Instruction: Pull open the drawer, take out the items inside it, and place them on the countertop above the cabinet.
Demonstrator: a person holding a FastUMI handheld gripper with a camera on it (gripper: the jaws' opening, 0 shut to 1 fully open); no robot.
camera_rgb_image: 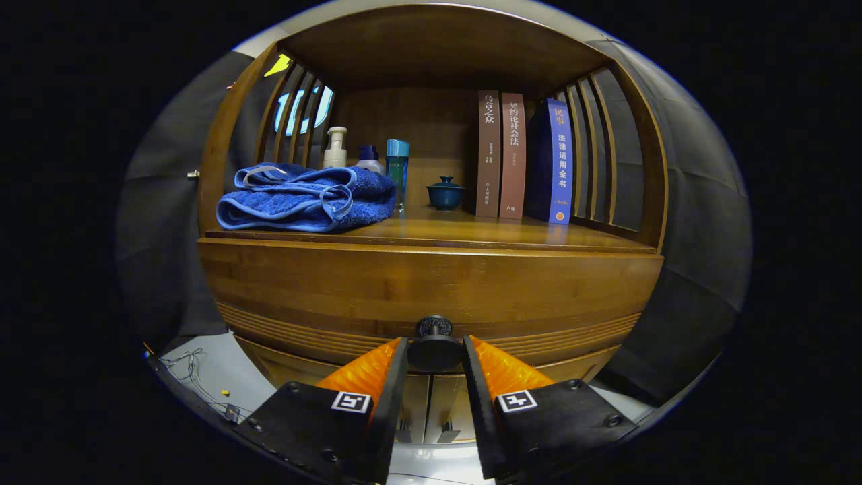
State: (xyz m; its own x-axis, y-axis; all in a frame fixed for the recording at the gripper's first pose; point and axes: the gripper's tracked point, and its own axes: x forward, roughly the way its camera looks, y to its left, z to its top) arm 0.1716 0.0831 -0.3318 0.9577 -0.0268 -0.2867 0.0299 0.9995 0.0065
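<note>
— One drawer, listed first: where does it stand?

— Item: wide brown wooden drawer front, closed flush under the cabinet's countertop. Its round dark knob sits between my gripper's fingers. Both fingers flank the knob closely and seem to touch its sides; I judge them closed on it, though whether they truly press I cannot tell for certain.

— And the shelf above?

— Item: folded blue terry towel, left. Item: pale pump bottle and a tall teal-capped bottle, behind and beside the towel. Item: small dark blue lidded cup, centre. Item: two brown books and one blue book, upright, right.

— Step in hand?

— Step one, opening the drawer. Contents unseen. I judge the next move calls for a firm hold and a straight, level pull towards me, so the knob doesn't slip out.
</note>
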